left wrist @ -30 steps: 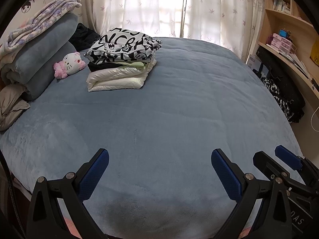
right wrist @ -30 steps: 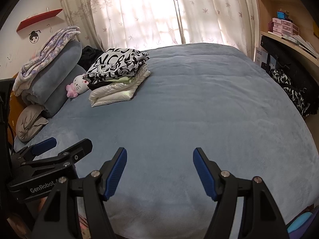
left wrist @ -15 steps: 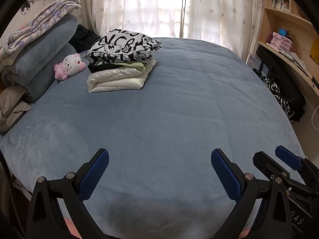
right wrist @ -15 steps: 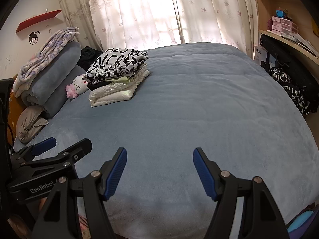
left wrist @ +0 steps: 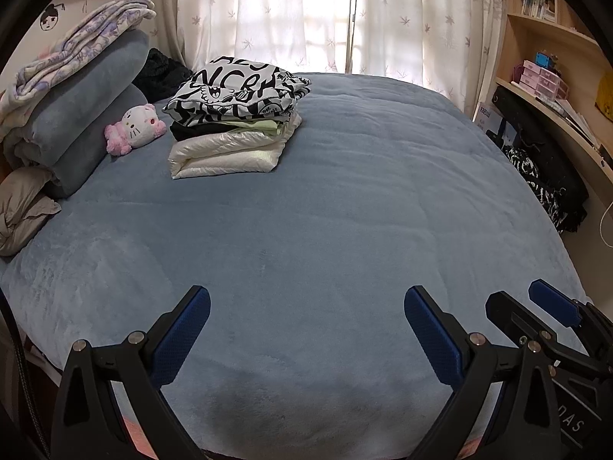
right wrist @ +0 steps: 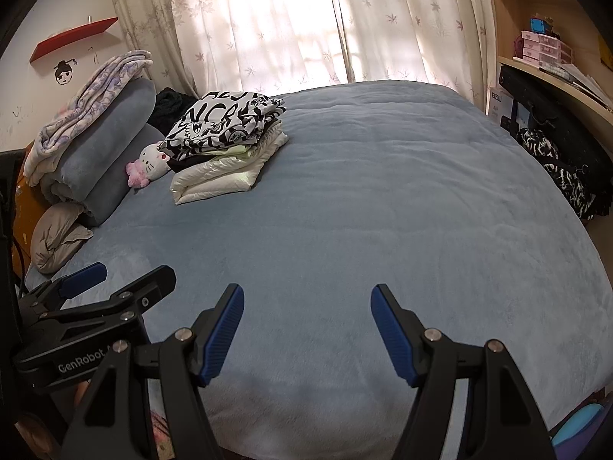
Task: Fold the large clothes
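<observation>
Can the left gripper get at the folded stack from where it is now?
Probably yes, with a long reach. The left gripper is open and holds nothing, and only bare blue bedspread lies between it and the stack. The plush cat sits beside the stack, off that path.

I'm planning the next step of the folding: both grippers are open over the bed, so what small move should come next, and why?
Probably swing the right gripper toward the black-and-white clothes heaped off the bed's right edge. The stack already looks folded, the blanket ahead lies bare, and the left gripper is open too, holding nothing.
</observation>
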A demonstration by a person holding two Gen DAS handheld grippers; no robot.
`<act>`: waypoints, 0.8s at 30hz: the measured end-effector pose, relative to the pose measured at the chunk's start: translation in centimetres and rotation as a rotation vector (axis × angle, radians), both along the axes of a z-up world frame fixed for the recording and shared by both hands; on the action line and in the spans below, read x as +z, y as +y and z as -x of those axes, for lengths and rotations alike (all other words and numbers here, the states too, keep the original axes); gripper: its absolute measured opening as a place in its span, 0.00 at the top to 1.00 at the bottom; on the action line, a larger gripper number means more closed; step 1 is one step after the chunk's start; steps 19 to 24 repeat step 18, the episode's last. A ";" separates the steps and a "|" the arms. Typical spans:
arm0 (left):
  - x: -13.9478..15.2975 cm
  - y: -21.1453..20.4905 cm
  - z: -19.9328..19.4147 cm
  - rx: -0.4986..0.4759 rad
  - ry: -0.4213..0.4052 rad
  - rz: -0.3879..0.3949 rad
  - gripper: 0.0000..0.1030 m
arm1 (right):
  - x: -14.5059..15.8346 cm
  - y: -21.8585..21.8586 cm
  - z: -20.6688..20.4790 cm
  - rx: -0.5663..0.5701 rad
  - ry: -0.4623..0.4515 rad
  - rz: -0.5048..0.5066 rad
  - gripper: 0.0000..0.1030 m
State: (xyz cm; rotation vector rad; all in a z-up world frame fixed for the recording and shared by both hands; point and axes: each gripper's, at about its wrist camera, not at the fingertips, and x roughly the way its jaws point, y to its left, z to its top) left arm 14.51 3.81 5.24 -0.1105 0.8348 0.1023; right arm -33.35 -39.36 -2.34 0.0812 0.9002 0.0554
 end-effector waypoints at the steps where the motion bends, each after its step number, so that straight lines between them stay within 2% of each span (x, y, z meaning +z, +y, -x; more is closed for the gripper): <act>1: 0.0 0.1 0.0 0.000 0.001 0.000 0.03 | -0.1 0.1 0.0 -0.001 0.001 0.000 0.33; 24: -0.8 0.8 0.5 -0.003 0.012 0.005 0.03 | -0.8 1.2 0.7 -0.008 0.011 0.006 0.33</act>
